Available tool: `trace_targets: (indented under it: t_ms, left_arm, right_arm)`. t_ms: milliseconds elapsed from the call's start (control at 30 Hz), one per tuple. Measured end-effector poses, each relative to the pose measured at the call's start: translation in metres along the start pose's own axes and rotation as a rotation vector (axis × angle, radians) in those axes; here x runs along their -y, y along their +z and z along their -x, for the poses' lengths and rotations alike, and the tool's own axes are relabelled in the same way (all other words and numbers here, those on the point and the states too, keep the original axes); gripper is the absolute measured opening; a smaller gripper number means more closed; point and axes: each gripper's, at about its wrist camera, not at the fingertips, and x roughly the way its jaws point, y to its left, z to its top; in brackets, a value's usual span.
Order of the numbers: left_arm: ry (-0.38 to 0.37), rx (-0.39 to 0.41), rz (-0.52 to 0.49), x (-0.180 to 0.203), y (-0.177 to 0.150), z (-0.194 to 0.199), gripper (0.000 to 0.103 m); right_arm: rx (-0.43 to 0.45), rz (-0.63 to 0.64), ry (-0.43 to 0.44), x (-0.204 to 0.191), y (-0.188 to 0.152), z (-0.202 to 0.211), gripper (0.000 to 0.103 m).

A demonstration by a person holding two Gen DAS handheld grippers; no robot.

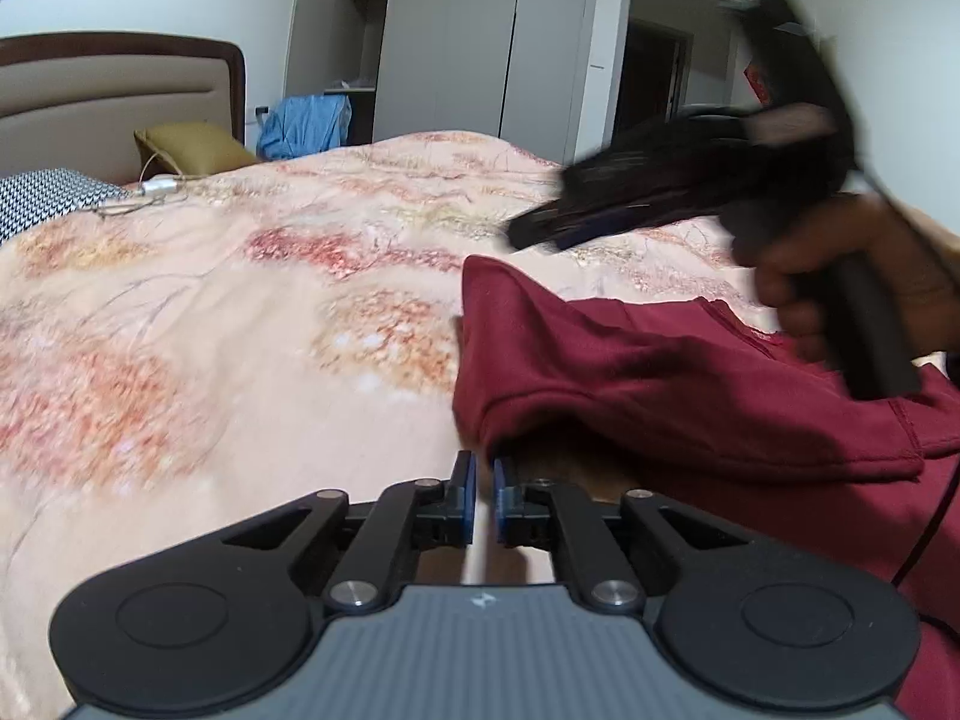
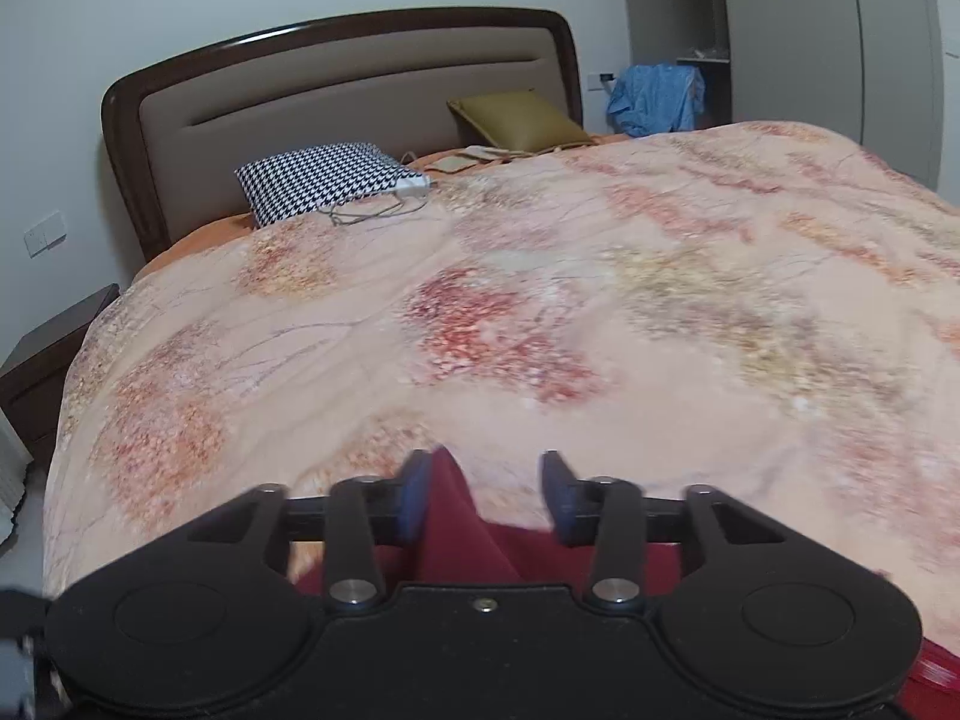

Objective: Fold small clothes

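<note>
A dark red garment lies rumpled on the floral bedspread, at the right of the left wrist view. My left gripper is nearly shut, with a narrow gap and nothing between its pads, just left of the garment's near hem. My right gripper shows blurred above the garment's far corner, held by a hand. In the right wrist view my right gripper is open, and a raised fold of the red garment stands between its fingers, next to the left pad.
The bedspread covers the whole bed. A houndstooth pillow, an olive pillow and a white charger with cable lie near the headboard. Wardrobes and a blue cloth stand beyond the bed.
</note>
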Motion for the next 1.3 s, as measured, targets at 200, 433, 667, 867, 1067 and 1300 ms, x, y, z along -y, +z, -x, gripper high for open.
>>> trace_targets:
  t_ms: [200, 433, 667, 867, 1067, 1300]
  left_arm:
    - [-0.039, 0.039, 0.01, -0.004, 0.003, 0.025, 0.071]
    - [-0.021, 0.065, 0.099, -0.005, 0.037, -0.003, 0.089]
    - [0.023, -0.019, 0.246, -0.017, 0.039, -0.048, 0.077]
    - [0.058, -0.033, 0.196, -0.011, 0.033, -0.05, 0.038]
    - [0.101, -0.061, 0.183, -0.004, 0.03, -0.062, 0.04]
    - [0.081, -0.001, 0.18, -0.002, 0.048, -0.05, 0.066]
  right_arm:
    - [0.037, -0.043, -0.159, 0.05, -0.068, 0.11, 0.087]
    - [0.051, -0.298, -0.356, 0.11, -0.16, 0.195, 0.074]
    - [0.056, -0.423, -0.187, 0.11, -0.171, 0.168, 0.035]
    - [0.13, -0.293, -0.228, 0.097, -0.149, 0.169, 0.001]
    - [0.017, -0.293, -0.253, 0.109, -0.162, 0.139, 0.001]
    - [0.092, -0.271, -0.282, 0.102, -0.17, 0.163, 0.031]
